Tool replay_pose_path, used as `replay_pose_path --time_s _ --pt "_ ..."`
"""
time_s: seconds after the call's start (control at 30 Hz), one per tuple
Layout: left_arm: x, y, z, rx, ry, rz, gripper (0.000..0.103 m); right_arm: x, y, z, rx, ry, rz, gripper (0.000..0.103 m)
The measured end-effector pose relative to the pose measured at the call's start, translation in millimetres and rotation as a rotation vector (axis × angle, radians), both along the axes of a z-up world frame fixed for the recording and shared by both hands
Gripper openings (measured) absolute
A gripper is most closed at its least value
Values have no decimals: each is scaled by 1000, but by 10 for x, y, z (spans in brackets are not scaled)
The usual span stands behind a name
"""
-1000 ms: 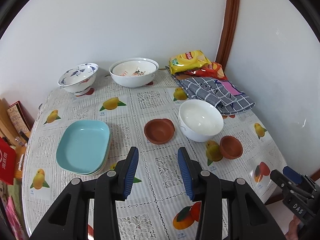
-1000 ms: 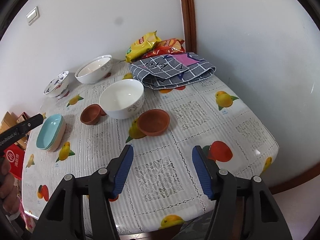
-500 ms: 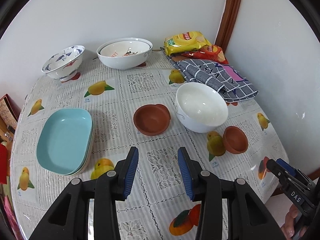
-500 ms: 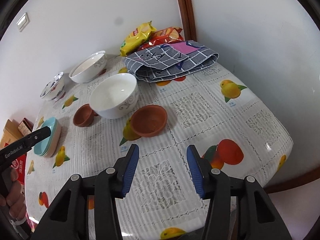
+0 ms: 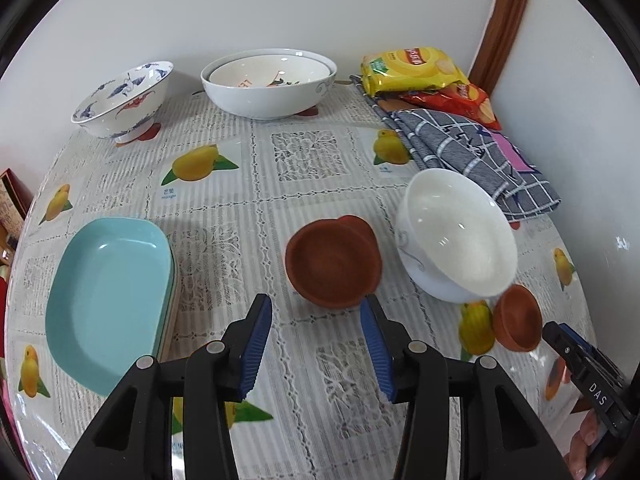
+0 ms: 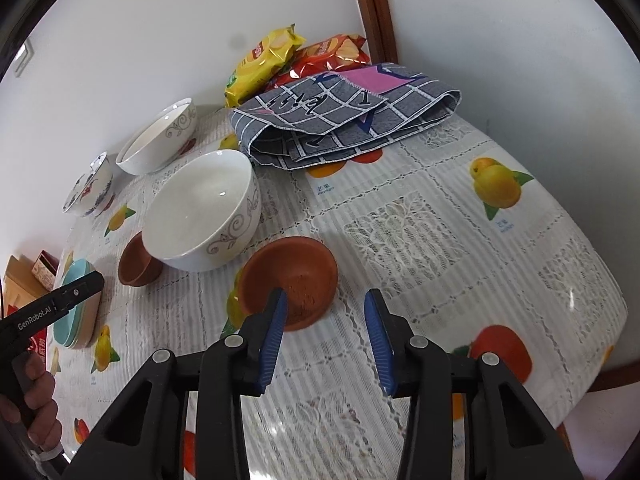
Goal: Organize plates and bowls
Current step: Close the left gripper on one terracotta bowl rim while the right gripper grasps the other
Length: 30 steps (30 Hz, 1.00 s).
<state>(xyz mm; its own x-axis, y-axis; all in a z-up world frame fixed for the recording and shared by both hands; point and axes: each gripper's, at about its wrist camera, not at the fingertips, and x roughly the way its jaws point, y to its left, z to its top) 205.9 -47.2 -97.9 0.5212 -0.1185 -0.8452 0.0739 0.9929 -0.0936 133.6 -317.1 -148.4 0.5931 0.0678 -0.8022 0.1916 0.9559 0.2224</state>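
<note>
Two brown bowls flank the white bowl (image 5: 456, 240): one (image 5: 334, 264) at its 9 o'clock, one (image 6: 290, 282) at its 5 o'clock. Left gripper (image 5: 316, 312) jaws, just widening, stand apart, empty, before the first. Right gripper (image 6: 324, 308) jaws, just narrowing, hold nothing at the second's rim.

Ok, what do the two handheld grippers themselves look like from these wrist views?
Both match: the left gripper and the right gripper have black plastic arms with silver pivot screws and two fingers faced with ribbed blue pads. Seen side-on, the left one's black body carries white "GenRobot.AI" lettering; the right one's shows "DAS". No cables or sleeves are visible.
</note>
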Motion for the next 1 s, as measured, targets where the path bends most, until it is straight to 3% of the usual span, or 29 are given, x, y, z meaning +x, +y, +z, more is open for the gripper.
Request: replay_pose_path --time_s 0.4,1.0 --pt "399 -2 -344 3 67 25 44 285 23 -338 -6 62 11 29" --pt "594 -9 -514 -12 96 21 43 325 109 -378 -46 15 21 28"
